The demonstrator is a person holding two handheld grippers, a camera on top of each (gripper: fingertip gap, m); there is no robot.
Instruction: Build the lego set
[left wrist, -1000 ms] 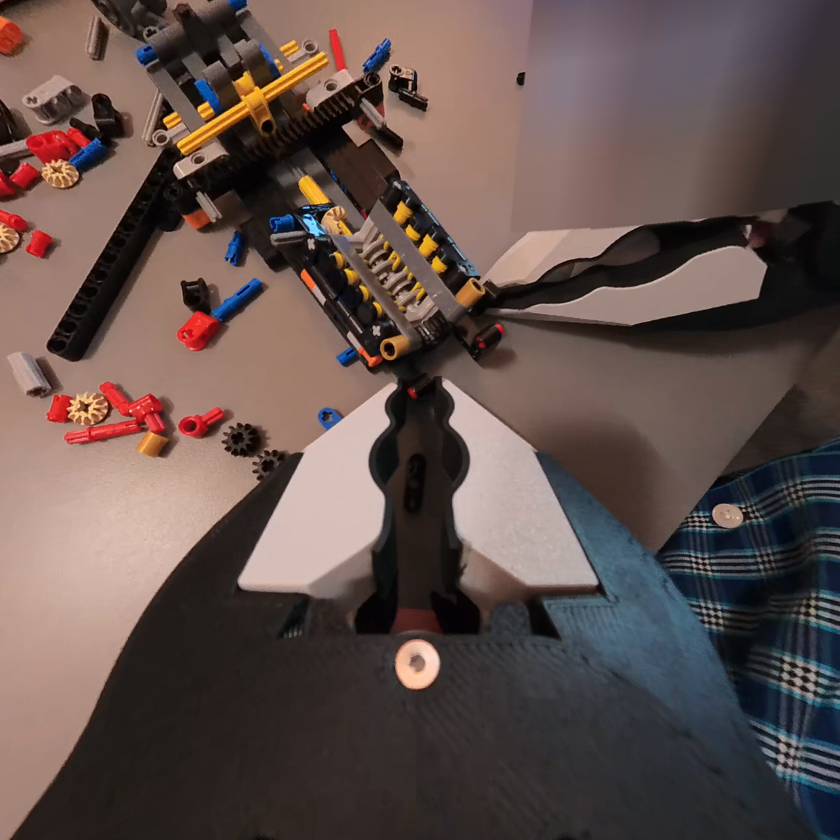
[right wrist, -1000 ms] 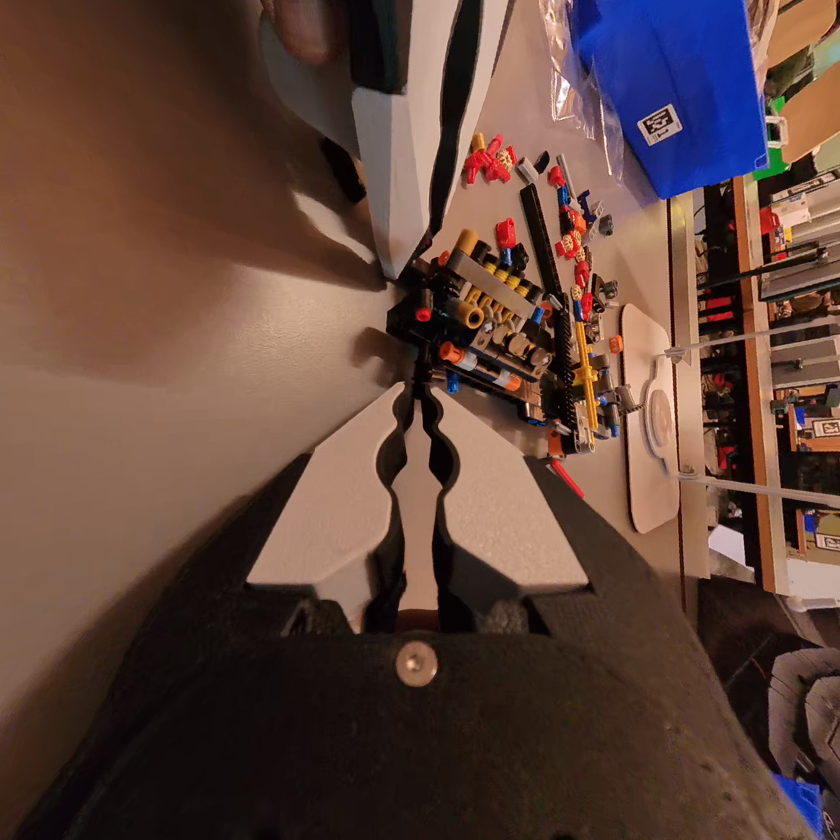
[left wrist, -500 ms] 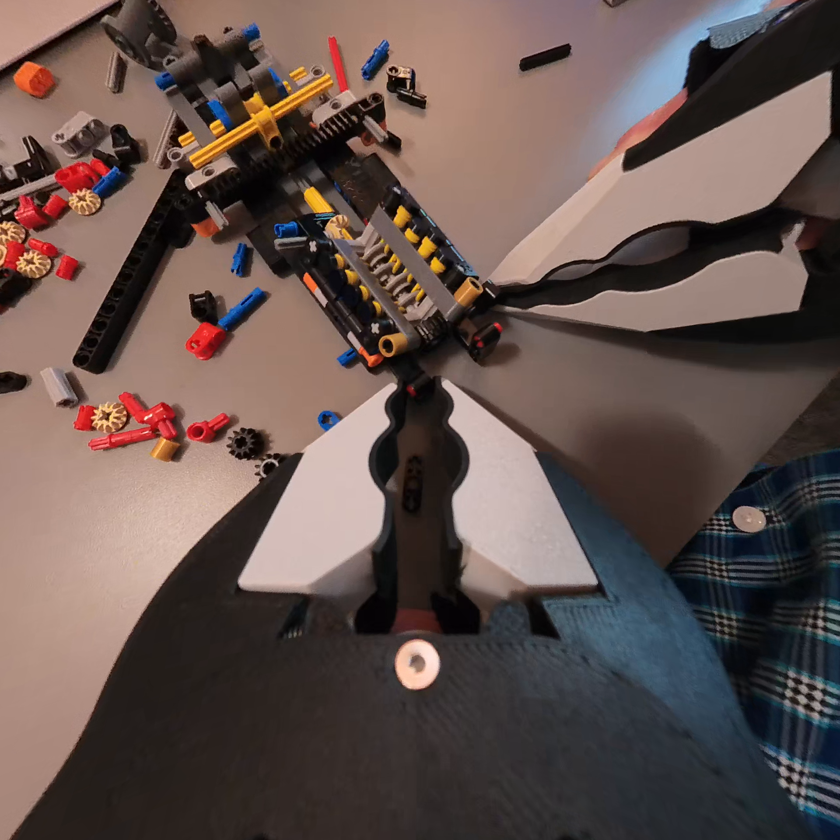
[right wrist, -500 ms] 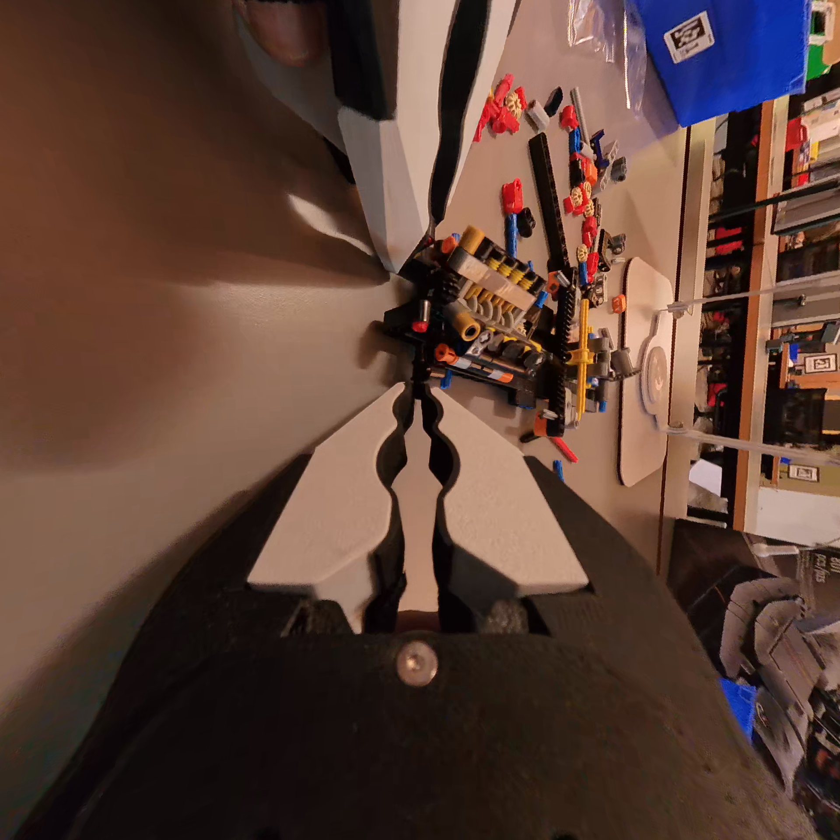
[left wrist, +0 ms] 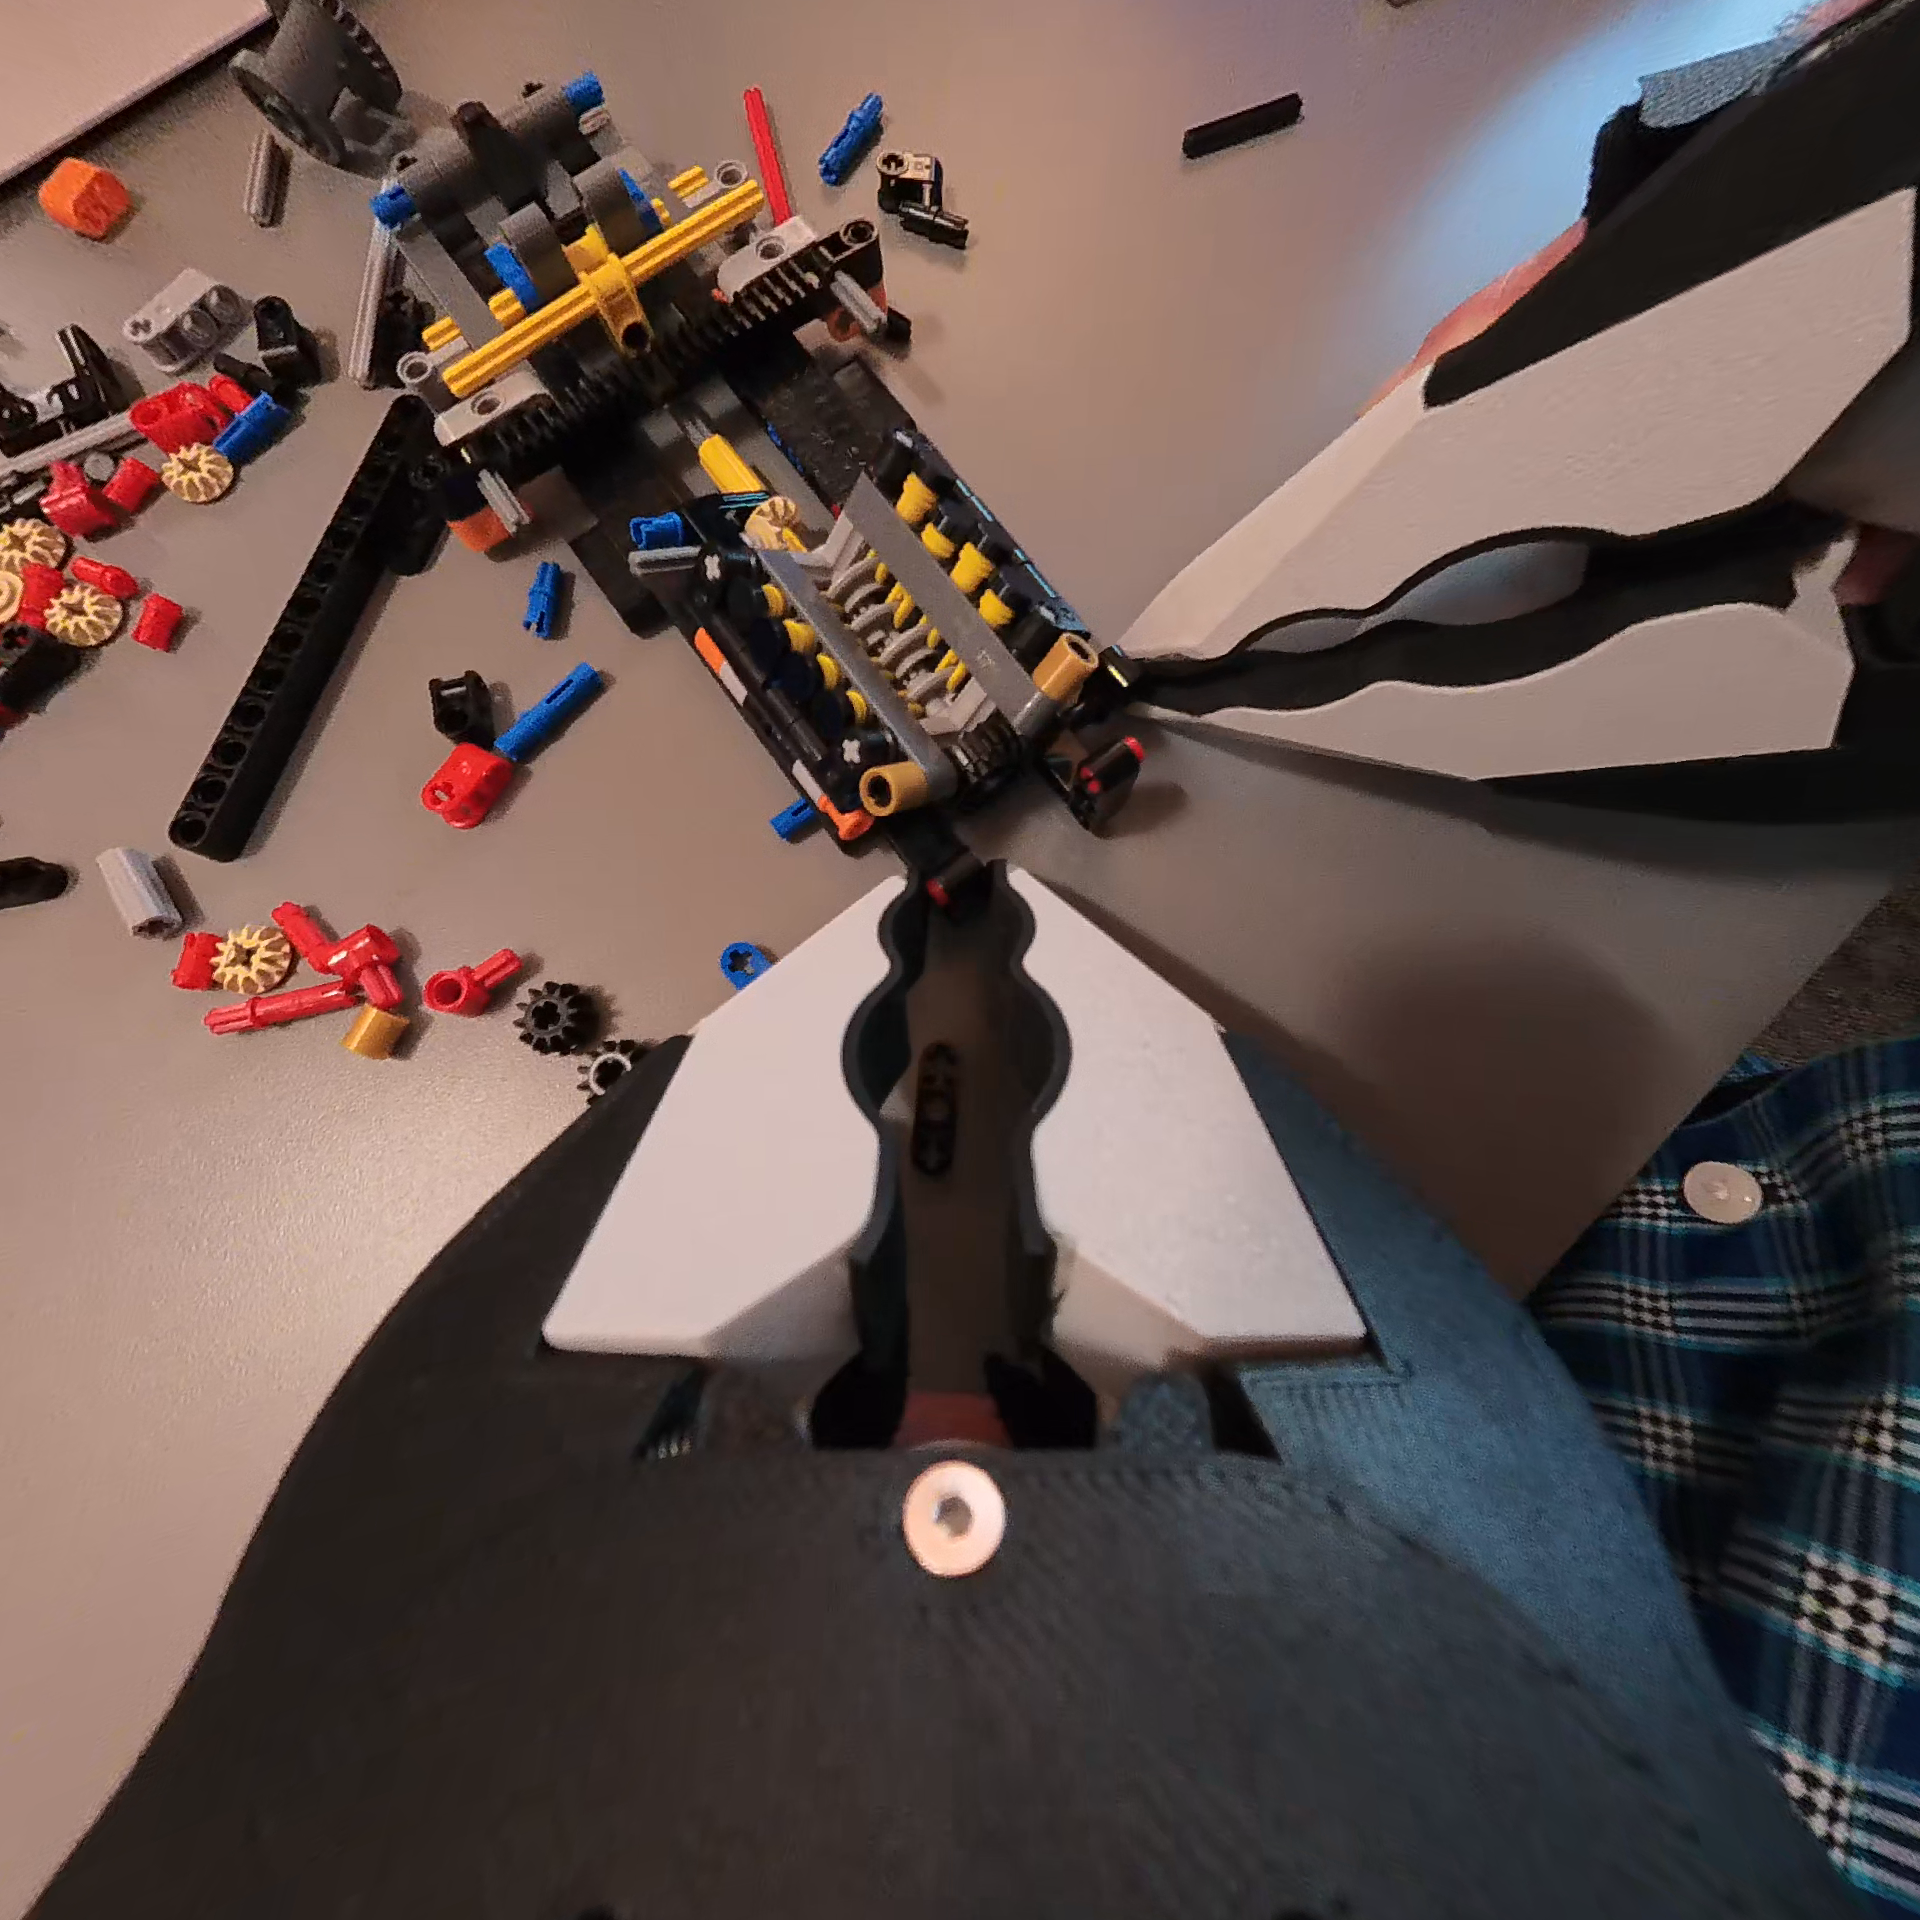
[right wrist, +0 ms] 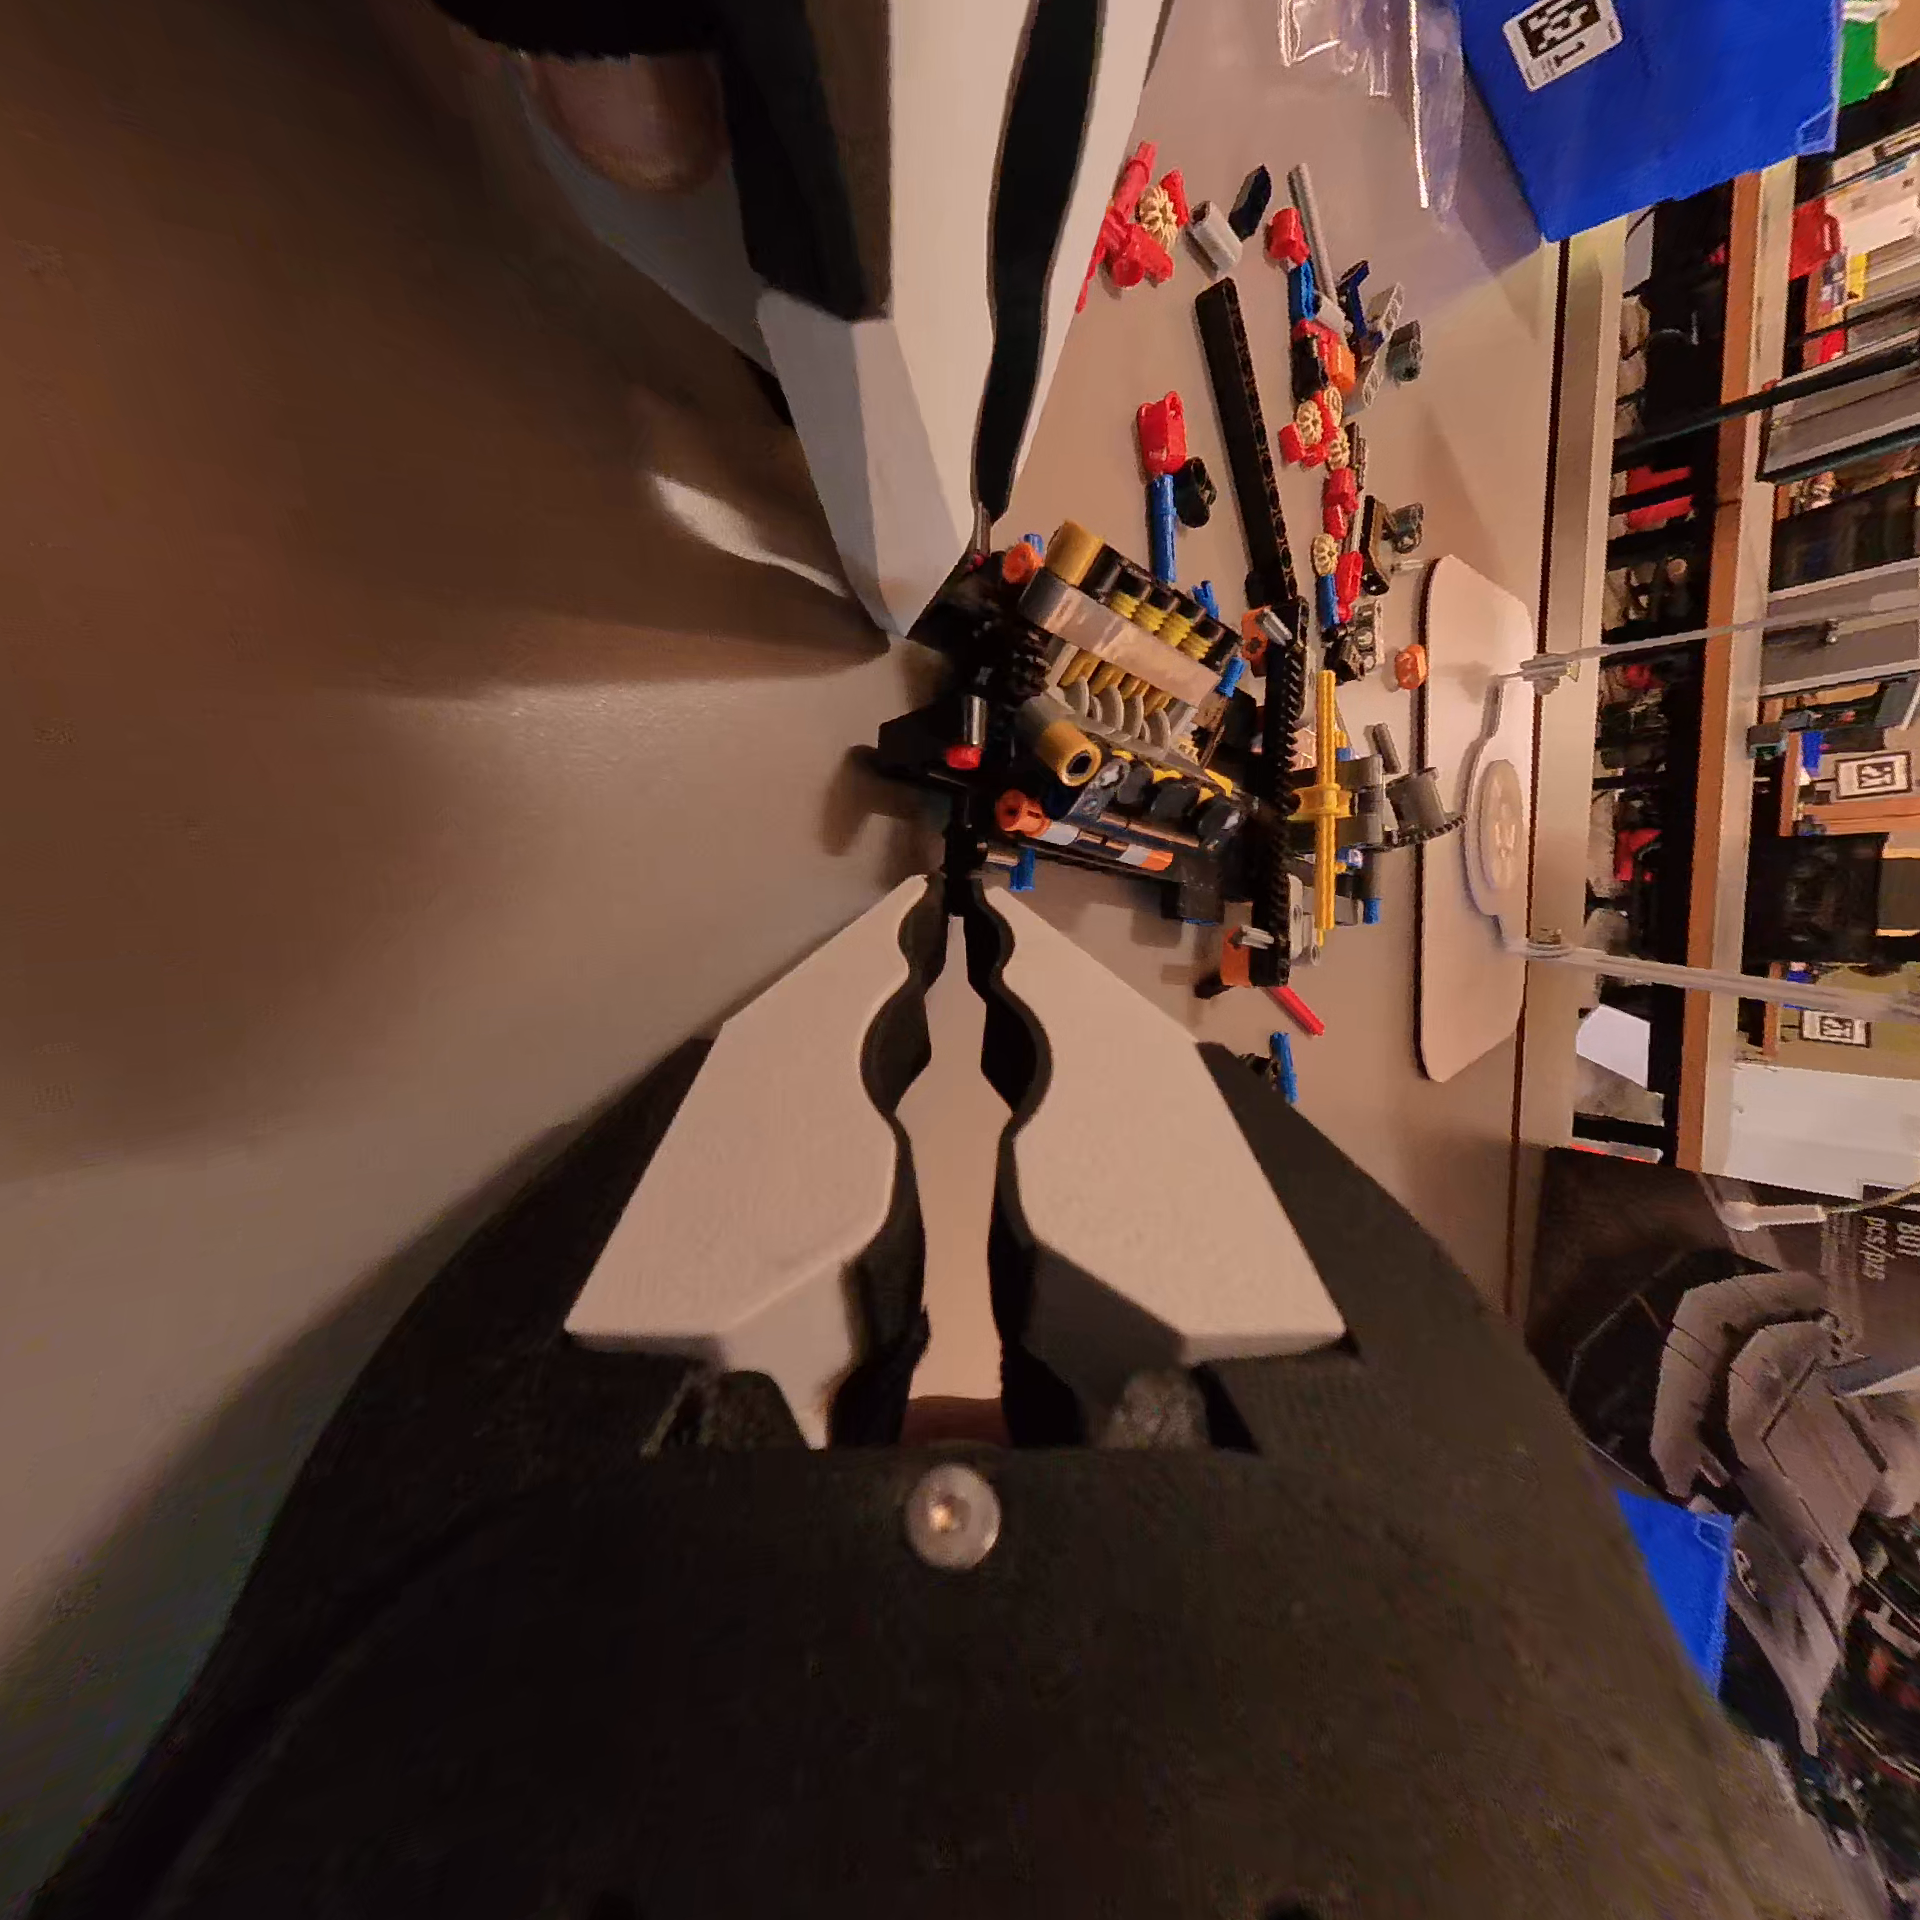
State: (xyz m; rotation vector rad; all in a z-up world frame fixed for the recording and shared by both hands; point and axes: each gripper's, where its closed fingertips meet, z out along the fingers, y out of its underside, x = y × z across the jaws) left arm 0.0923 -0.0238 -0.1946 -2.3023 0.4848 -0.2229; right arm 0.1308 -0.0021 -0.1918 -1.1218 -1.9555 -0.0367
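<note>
Grey tabletop fills both views, strewn with loose red, blue and black pieces to one side of the half-built lego model. Over the last second the model barely shifts, while the right tool looms larger and rises in the left wrist view, its tips kept pressed against the model's near corner. The left tool has not let go: its jaws are nearly closed on a small black connector with a red pin at the model's near edge. In the right wrist view the right tool likewise sits pinched narrow on a black piece of the same end. I judge that both tools are bracing the model to seat a part, with much of the build left. A blue bin stands beyond.
</note>
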